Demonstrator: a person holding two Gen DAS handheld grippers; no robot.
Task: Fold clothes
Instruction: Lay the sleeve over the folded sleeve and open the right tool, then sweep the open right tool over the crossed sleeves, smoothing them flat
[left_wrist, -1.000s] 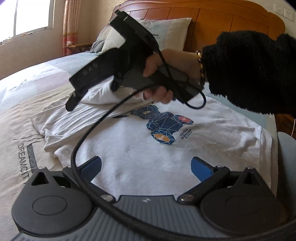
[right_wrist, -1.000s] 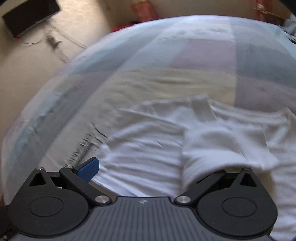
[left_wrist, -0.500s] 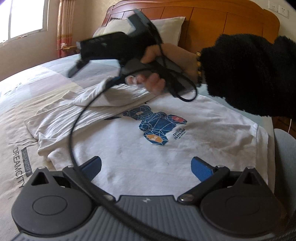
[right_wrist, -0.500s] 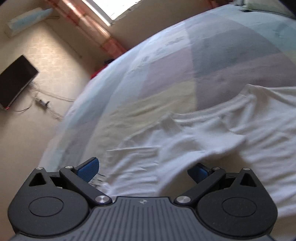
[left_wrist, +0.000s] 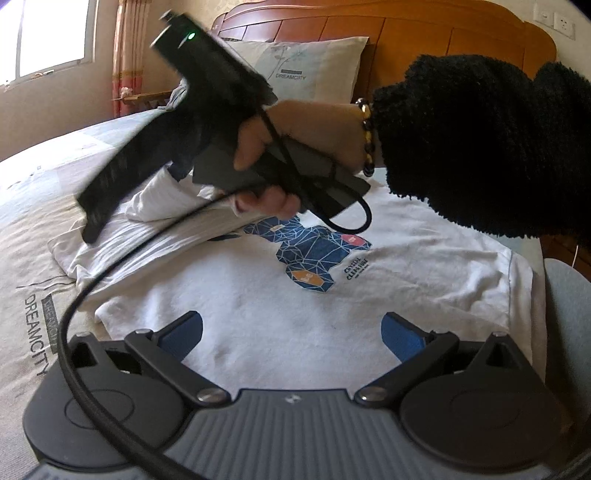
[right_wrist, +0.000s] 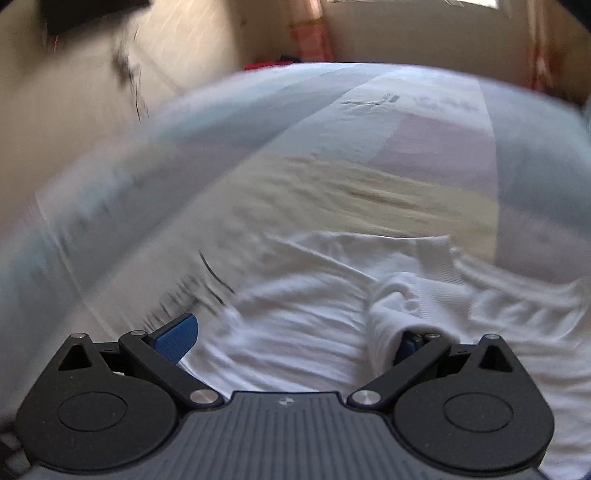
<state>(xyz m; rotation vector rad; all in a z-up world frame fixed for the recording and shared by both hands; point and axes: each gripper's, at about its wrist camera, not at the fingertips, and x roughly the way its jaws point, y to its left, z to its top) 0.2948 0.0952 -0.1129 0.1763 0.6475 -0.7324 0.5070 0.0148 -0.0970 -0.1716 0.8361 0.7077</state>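
The white T-shirt (left_wrist: 266, 302) lay spread print-up across the bed (left_wrist: 22, 236), and the folding looked barely begun: only its far side at about ten o'clock was turned in, with a sleeve (left_wrist: 162, 201) doubled back over the body, while the graphic chest and the whole edge at three o'clock lay flat and unfolded. Judging by that, most of the folds were left to make.

In the left wrist view, the left tongs (left_wrist: 291, 330) stood wide open over the shirt's near hem at six o'clock, blue pads well apart, holding nothing. At twelve o'clock the person's right hand (left_wrist: 295, 147) held the right tongs' handle above the folded sleeve, with its black cable (left_wrist: 122, 262) looping down across the shirt toward seven o'clock; that cable could drag on the fabric during a fold.

In the right wrist view, the right tongs (right_wrist: 295, 339) were also spread wide. The picture was smeared by motion, so I say this with some doubt: a bunched fold of sleeve (right_wrist: 391, 314) draped over the right-hand finger at about four o'clock, covering most of it, yet nothing seemed pinched between the jaws.

Beyond the shirt, a pillow (left_wrist: 306, 70) leaned on the wooden headboard (left_wrist: 443, 40) at one o'clock, clear of the work.
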